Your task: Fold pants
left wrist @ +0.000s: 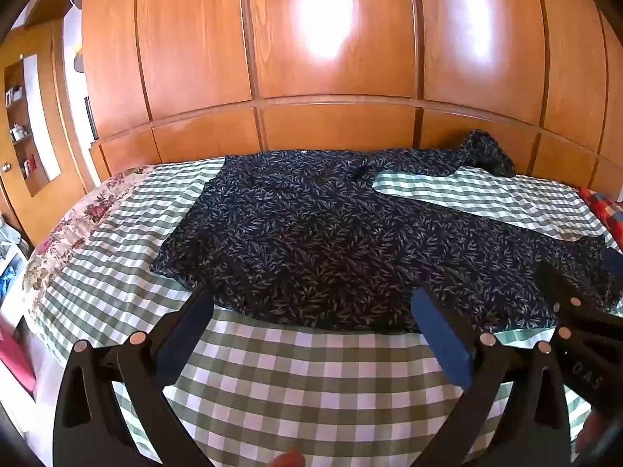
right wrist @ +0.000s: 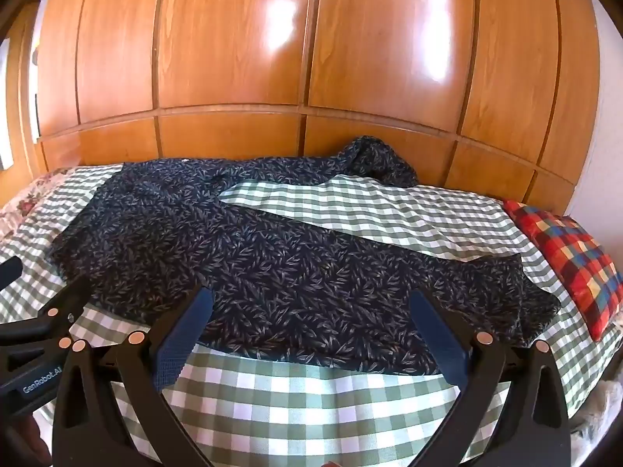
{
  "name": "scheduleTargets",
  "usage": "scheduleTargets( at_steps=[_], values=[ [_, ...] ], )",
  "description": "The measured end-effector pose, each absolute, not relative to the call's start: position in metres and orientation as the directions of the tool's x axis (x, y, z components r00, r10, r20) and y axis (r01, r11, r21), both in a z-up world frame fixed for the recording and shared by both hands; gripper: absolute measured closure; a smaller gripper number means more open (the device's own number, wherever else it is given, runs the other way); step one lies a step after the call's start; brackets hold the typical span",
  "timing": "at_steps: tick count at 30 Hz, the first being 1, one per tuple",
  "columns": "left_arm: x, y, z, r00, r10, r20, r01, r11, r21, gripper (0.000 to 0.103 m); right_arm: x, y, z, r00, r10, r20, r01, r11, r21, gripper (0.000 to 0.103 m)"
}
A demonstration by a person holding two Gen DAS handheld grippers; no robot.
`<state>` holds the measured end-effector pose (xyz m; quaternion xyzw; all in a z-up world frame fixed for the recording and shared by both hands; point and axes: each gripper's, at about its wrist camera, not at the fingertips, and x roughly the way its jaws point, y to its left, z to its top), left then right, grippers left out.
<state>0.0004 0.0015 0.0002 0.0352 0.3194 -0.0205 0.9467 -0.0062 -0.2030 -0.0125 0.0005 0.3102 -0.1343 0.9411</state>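
On the bed (left wrist: 296,381) the pants (left wrist: 311,233) lie spread, legs splayed, far one bunched. Both tongs, left (left wrist: 311,311) and right (right wrist: 311,307), hover spread wide (nothing held); a shallow pinch could snag the sheet too.

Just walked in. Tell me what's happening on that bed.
A person holds two grippers over dark leaf-print pants spread on a green checked bedspread. The left gripper and right gripper both hover near the closest edge of the cloth, jaws open, gripping nothing. One leg lies flat; the other bunches at the wardrobe. No fold is made yet.
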Motion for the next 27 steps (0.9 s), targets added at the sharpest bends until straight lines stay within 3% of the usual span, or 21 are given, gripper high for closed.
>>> scheduleTargets(
  at_steps=[17,27],
  values=[
    [0.006,0.005,-0.01,0.776,-0.033,-0.63,0.075,0.996,0.04,0.002,-0.004,-0.206,-0.017,0.758,-0.254,-0.6,0.254,0.963,-0.087,0.003],
    [0.008,0.017,-0.01,0.789,-0.091,-0.607,0.085,0.996,-0.039,0.002,-0.002,-0.211,-0.025,0.736,-0.226,-0.638,0.234,0.969,-0.073,0.003]
  ],
)
